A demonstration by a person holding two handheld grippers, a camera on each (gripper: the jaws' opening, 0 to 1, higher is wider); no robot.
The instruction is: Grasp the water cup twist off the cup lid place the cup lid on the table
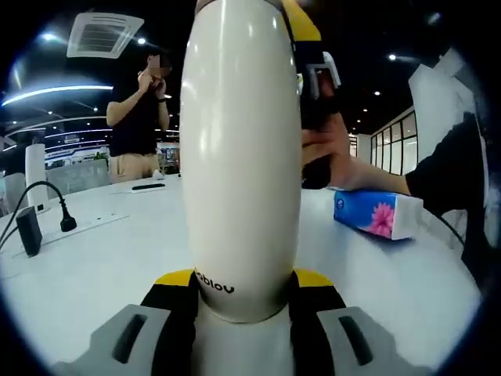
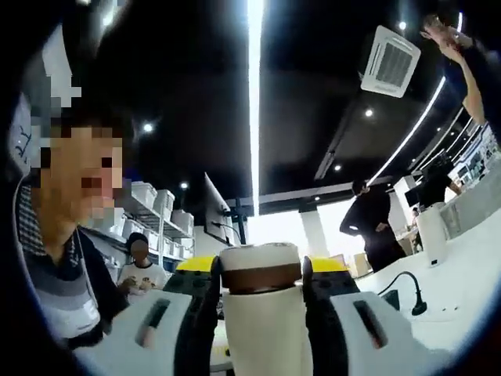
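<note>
A tall cream-white water cup [image 1: 239,157] stands upright on the white table [image 1: 102,258]. My left gripper [image 1: 243,282] is shut on its lower body, yellow-and-black jaws pressing both sides. At the cup's top, my right gripper [image 1: 309,47] comes in from the right, held by a person's hand [image 1: 329,153]. In the right gripper view, the right gripper [image 2: 261,274] is shut on the cup lid [image 2: 260,257], a cream cap with a brown band, and the cup body [image 2: 262,329] sits below it. I cannot tell whether the lid has come free.
A blue tissue pack [image 1: 376,213] lies on the table to the right of the cup. A power strip with a black plug [image 1: 66,222] and an adapter [image 1: 29,229] sit at the left. A person [image 1: 137,110] stands beyond the table.
</note>
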